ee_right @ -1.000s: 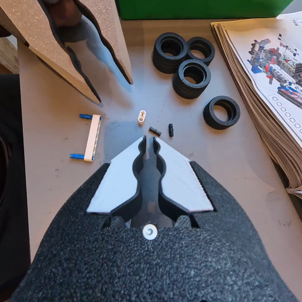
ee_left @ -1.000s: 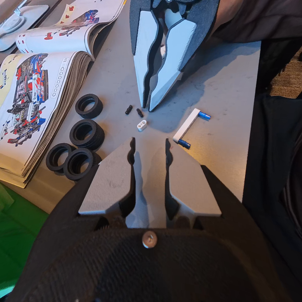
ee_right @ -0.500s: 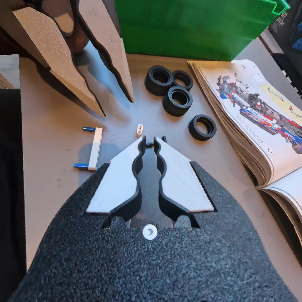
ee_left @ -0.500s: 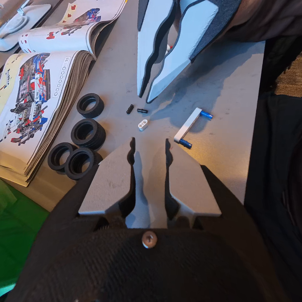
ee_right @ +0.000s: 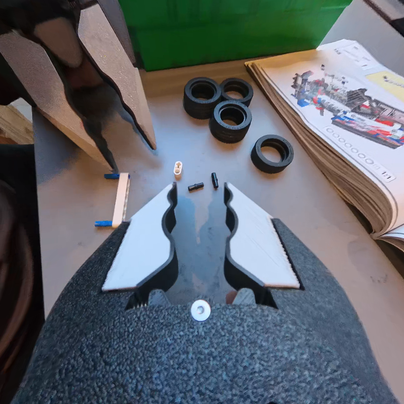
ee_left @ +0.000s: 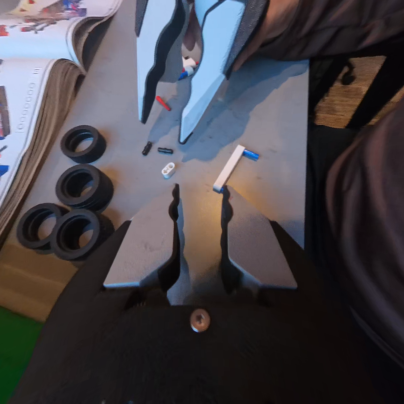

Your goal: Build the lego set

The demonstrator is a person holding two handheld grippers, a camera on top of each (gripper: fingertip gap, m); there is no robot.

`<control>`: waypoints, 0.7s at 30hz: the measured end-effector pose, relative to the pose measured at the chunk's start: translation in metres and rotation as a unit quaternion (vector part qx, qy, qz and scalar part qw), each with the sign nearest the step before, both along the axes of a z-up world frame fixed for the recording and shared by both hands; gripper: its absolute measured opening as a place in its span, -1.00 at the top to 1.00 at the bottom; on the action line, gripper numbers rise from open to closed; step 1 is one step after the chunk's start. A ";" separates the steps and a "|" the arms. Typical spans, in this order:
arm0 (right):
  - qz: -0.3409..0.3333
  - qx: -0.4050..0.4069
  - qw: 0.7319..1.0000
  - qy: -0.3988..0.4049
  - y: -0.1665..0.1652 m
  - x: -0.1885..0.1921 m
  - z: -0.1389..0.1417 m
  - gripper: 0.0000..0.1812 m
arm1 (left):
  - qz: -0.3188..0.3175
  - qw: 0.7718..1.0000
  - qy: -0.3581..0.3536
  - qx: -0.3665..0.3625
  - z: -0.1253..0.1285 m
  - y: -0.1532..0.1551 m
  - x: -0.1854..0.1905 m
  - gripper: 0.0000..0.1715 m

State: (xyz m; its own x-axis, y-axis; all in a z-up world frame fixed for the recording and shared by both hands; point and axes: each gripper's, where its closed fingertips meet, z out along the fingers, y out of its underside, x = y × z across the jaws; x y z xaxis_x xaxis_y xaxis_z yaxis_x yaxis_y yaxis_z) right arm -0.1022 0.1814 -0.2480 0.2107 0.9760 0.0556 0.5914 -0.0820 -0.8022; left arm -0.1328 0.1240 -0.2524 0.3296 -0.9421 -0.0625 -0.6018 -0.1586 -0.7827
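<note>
A white beam (ee_left: 229,168) with a blue pin at each end lies on the grey table; it also shows in the right wrist view (ee_right: 121,199). A small white connector (ee_left: 168,171) (ee_right: 178,170) and two black pins (ee_left: 165,150) (ee_right: 195,187) lie in the middle. My left gripper (ee_left: 200,188) is open and empty, its right fingertip at the beam's near blue pin. My right gripper (ee_right: 200,184) is open and empty, its tips just short of the black pins. Each gripper shows in the other's view, the right (ee_left: 162,131) and the left (ee_right: 133,158).
Several black tyres (ee_left: 84,189) (ee_right: 230,121) lie beside an open instruction book (ee_left: 32,87) (ee_right: 349,122). A red pin (ee_left: 162,102) and small parts (ee_left: 189,67) lie behind the right gripper. A green bin (ee_right: 218,28) stands at the table's end. The table edge (ee_left: 306,153) is near the beam.
My right gripper has gone from nearly shut to open and drawn back a little from the black pins. My left gripper has moved closer to the white beam's end.
</note>
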 end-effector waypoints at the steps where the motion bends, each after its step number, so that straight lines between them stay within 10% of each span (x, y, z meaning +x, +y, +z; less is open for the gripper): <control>1: 0.002 -0.009 1.000 -0.003 0.000 0.001 -0.002 0.64 | -0.010 1.000 -0.003 -0.011 0.000 -0.002 0.002 0.56; 15: -0.045 -0.077 0.996 -0.025 -0.004 -0.003 -0.013 0.68 | 0.064 0.991 -0.012 -0.113 -0.008 -0.002 0.020 0.38; 21: -0.055 -0.063 0.995 -0.047 -0.004 -0.008 -0.019 0.82 | 0.039 0.997 0.060 -0.043 -0.014 -0.004 0.015 0.51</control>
